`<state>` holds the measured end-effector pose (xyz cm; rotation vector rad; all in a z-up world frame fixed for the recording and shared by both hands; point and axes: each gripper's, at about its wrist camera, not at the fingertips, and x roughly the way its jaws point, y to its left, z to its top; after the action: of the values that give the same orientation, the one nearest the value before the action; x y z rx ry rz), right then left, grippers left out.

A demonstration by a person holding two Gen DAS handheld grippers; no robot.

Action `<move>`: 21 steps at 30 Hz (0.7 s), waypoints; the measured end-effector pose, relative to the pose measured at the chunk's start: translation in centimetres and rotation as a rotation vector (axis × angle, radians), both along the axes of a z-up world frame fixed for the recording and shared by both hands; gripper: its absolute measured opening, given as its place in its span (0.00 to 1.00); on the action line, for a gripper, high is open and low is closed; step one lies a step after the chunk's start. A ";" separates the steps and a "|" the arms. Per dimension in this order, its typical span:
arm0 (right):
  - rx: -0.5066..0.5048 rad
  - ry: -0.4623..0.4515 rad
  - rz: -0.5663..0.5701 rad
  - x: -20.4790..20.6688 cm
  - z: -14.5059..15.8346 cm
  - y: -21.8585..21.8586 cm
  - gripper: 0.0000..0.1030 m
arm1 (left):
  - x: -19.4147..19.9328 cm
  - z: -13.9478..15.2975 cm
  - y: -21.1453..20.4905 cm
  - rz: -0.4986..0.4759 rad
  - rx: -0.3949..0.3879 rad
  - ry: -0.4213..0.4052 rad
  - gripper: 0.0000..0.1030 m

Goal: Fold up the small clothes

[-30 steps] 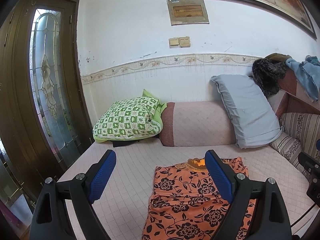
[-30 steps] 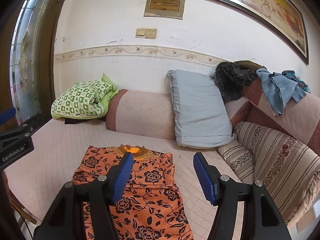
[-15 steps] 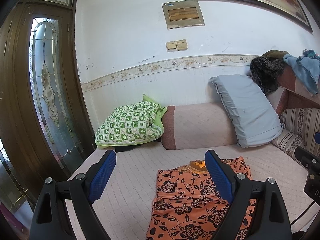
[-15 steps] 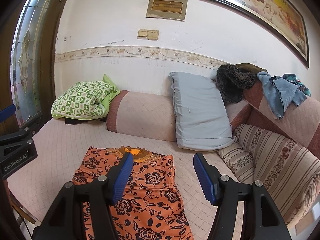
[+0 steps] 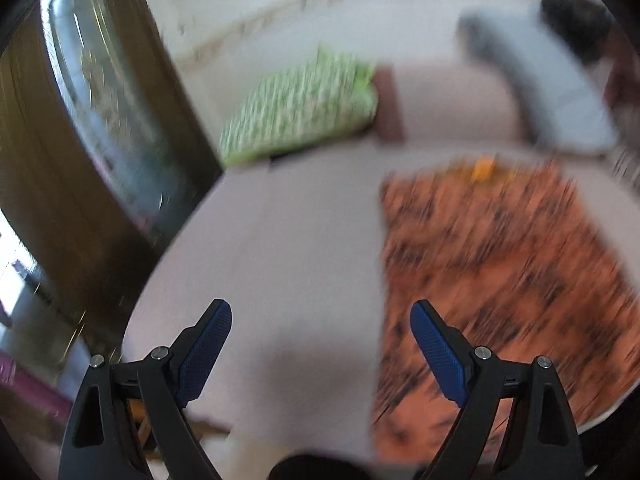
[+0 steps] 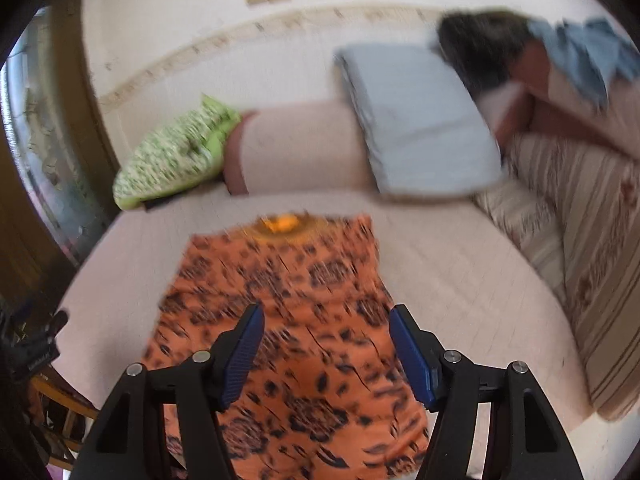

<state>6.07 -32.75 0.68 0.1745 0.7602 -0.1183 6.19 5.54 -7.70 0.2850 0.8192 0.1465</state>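
Both views motion-blurred; orange garment (image 6: 280,320) print smeared, hem cut off. Left tool (image 5: 320,344), right tool (image 6: 326,344) agape, empty.

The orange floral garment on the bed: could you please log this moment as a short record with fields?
garment: orange floral garment, lying flat on the bed, neckline toward the pillows
left tool: open, empty, over bare bed left of the garment
right tool: open, empty, above the garment
pillows: green checked pillow, grey pillow
image quality: both views motion-blurred
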 end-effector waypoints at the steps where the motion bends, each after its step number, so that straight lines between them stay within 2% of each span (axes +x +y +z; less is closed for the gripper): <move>1: 0.003 0.044 -0.005 0.1 -1.6 -0.7 0.66 | -0.1 -1.5 0.8 0.009 -0.004 0.047 0.88; 4: 0.045 0.164 -0.034 0.2 -6.1 -2.9 0.66 | -0.6 -5.3 2.3 0.028 -0.056 0.162 0.88; 5: 0.060 0.198 -0.046 0.2 -7.5 -3.5 0.66 | -0.8 -6.1 2.6 0.026 -0.102 0.190 0.88; 6: 0.076 0.242 -0.058 0.2 -9.4 -4.2 0.66 | -0.9 -6.7 3.0 0.016 -0.186 0.216 0.88; 8: 0.092 0.300 -0.071 -0.3 -12.0 -5.3 0.66 | -0.9 -7.2 3.2 -0.008 -0.287 0.221 0.88; 10: 0.085 0.341 -0.086 -0.9 -14.2 -6.4 0.66 | -0.6 -7.7 2.8 -0.025 -0.288 0.229 0.77; 11: 0.083 0.355 -0.098 -1.4 -15.0 -7.0 0.66 | -0.4 -8.1 2.5 -0.039 -0.285 0.233 0.67; 12: 0.084 0.364 -0.108 -1.7 -15.6 -7.5 0.66 | -0.3 -8.5 2.0 -0.059 -0.295 0.238 0.61; 13: 0.089 0.366 -0.119 -2.1 -16.1 -8.1 0.66 | -0.1 -8.9 1.8 -0.066 -0.302 0.247 0.61; 17: 0.109 0.353 -0.120 -2.7 -16.7 -9.3 0.66 | 0.2 -10.3 1.0 -0.123 -0.370 0.279 0.61; 19: 0.117 0.344 -0.115 -2.7 -17.0 -9.5 0.66 | 0.1 -10.8 1.1 -0.128 -0.377 0.289 0.61; 21: 0.125 0.337 -0.106 -2.5 -17.1 -9.6 0.66 | 0.4 -11.3 1.3 -0.132 -0.397 0.289 0.66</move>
<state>3.57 -42.39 -16.37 0.3188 1.0949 -0.2046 6.59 6.81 -19.04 -0.0168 1.0904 -0.1856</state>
